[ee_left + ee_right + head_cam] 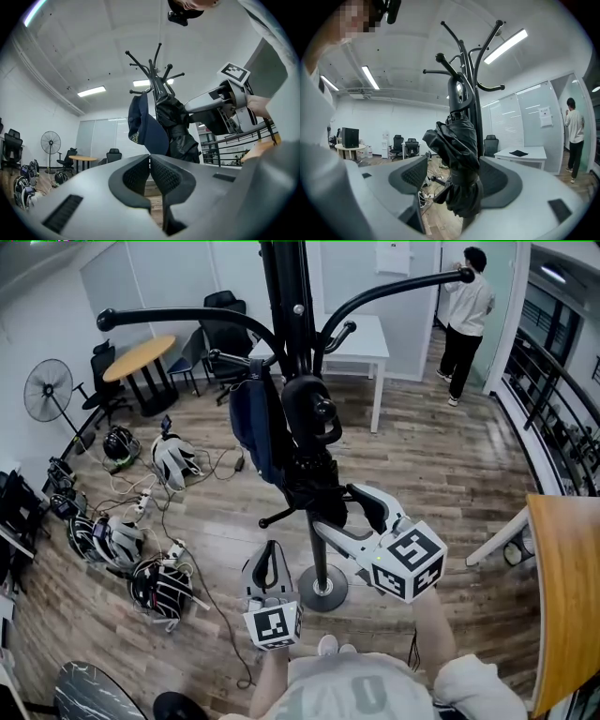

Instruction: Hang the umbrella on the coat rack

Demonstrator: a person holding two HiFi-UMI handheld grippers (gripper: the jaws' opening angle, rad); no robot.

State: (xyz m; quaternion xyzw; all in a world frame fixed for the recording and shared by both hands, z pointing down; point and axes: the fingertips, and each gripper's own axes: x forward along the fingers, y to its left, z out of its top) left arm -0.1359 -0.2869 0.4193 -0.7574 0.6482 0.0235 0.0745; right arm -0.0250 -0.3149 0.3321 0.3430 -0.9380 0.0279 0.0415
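Observation:
A black coat rack (pixel 286 296) stands straight ahead of me, its base (pixel 323 589) on the wood floor. The folded black umbrella (pixel 309 456) hangs against its pole by the handle, beside a navy cap (pixel 253 423). My right gripper (pixel 347 512) is open, its jaws standing wide on either side of the umbrella's lower part (pixel 457 154); the pads (pixel 415 176) show gaps and do not press it. My left gripper (pixel 270 549) is lower, in front of the rack, and is shut on nothing (pixel 150 161). In the left gripper view the umbrella (pixel 176 126) and cap (pixel 143 124) hang above.
Helmets and cables (pixel 112 540) litter the floor at left, near a fan (pixel 49 390) and a round table (pixel 141 357). A white table (pixel 361 338) stands behind the rack. A person (pixel 466 315) stands at the back right. A wooden tabletop (pixel 567 596) is at right.

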